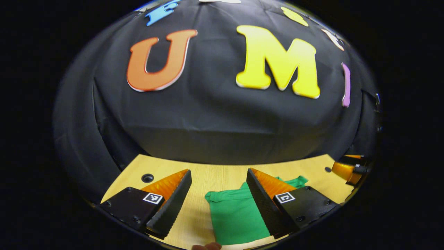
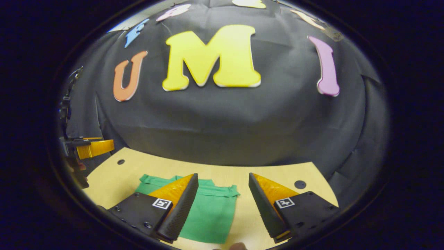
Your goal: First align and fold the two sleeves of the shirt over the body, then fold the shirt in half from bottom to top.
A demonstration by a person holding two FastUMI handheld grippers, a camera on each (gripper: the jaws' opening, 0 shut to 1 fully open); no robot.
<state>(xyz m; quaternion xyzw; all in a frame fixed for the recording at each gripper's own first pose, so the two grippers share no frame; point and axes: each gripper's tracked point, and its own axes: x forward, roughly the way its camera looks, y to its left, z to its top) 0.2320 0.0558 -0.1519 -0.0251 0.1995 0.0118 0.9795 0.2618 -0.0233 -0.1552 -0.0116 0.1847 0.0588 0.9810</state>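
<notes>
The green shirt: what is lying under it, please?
The green shirt lies flat on the wooden table. Bare tabletop shows around it. Both grippers, left and right, are open above it. What the cloth covers cannot be seen.

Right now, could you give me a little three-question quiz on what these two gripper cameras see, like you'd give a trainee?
1. True or false: the left gripper is clamped on the green shirt.
2. What does the shirt lie on?
A. a wooden table
B. a metal tray
C. the floor
3. Fill in: the right gripper hangs above the shirt with its jaws ____.

Key: 1 false, its jaws are apart and hold nothing; 2 A; 3 open.
</notes>
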